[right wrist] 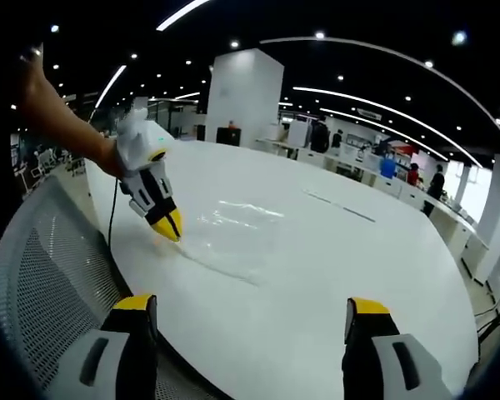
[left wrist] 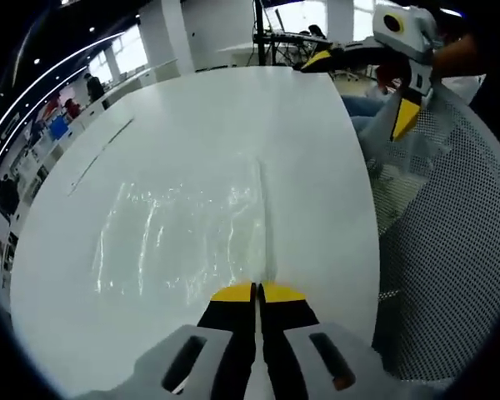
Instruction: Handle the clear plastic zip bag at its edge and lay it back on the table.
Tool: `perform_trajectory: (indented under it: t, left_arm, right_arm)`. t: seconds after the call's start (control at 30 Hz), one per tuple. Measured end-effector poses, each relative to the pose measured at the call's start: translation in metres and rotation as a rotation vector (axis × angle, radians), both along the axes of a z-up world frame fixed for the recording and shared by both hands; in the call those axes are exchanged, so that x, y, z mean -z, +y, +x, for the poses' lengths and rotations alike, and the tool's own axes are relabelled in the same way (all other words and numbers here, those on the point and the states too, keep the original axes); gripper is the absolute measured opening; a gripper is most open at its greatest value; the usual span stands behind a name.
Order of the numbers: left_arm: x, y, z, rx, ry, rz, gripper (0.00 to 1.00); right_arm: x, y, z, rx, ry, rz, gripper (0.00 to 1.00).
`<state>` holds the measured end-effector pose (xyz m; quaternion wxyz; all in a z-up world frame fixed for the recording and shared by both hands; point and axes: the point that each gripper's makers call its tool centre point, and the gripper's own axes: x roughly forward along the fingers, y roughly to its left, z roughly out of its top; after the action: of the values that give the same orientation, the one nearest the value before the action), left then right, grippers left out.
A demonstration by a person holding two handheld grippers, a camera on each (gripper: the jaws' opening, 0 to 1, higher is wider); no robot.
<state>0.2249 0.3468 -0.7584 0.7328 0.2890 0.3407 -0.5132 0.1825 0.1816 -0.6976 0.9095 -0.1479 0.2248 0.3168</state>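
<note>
Plastic, clear and crinkled, lies flat on the white worktop [left wrist: 192, 125]: the zip bag [left wrist: 179, 237] is spread out with its right edge running just ahead of the left tool [left wrist: 257, 292]. That tool's yellow-tipped jaws are pressed together at the bag's near edge, and seem to pinch its corner, though the film is too thin and clear to be sure it sits between them. In the right gripper view the same tool [right wrist: 171, 227] comes in from the left, tips down on the near corner of the bag [right wrist: 233, 237]. To the right, the right tool [right wrist: 250, 317] hovers above the worktop [right wrist: 333, 275] with jaws spread wide and holding nothing, well apart from the bag. I judge this the edge-grasp step; next calls for a gentle lift by that edge, then laying it back flat.
</note>
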Motion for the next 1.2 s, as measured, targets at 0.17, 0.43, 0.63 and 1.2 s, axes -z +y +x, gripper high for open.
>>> perform_trajectory:
  t: [0.17, 0.43, 0.63, 1.2]
  left_arm:
    - [-0.004, -0.002, -0.001, 0.002, -0.007, -0.009, 0.00]
    - [-0.014, -0.007, -0.008, 0.032, -0.026, -0.010, 0.00]
    - [-0.023, -0.010, -0.016, 0.044, -0.031, -0.017, 0.00]
    - [-0.034, -0.015, -0.028, 0.080, -0.028, -0.029, 0.00]
  right_arm:
    - [-0.001, 0.002, -0.001, -0.022, -0.007, -0.020, 0.95]
    - [-0.007, 0.004, 0.003, -0.051, -0.003, -0.056, 0.93]
    - [-0.017, 0.014, 0.008, -0.108, -0.009, -0.081, 0.82]
    - [-0.028, 0.038, 0.013, -0.196, -0.043, -0.095, 0.65]
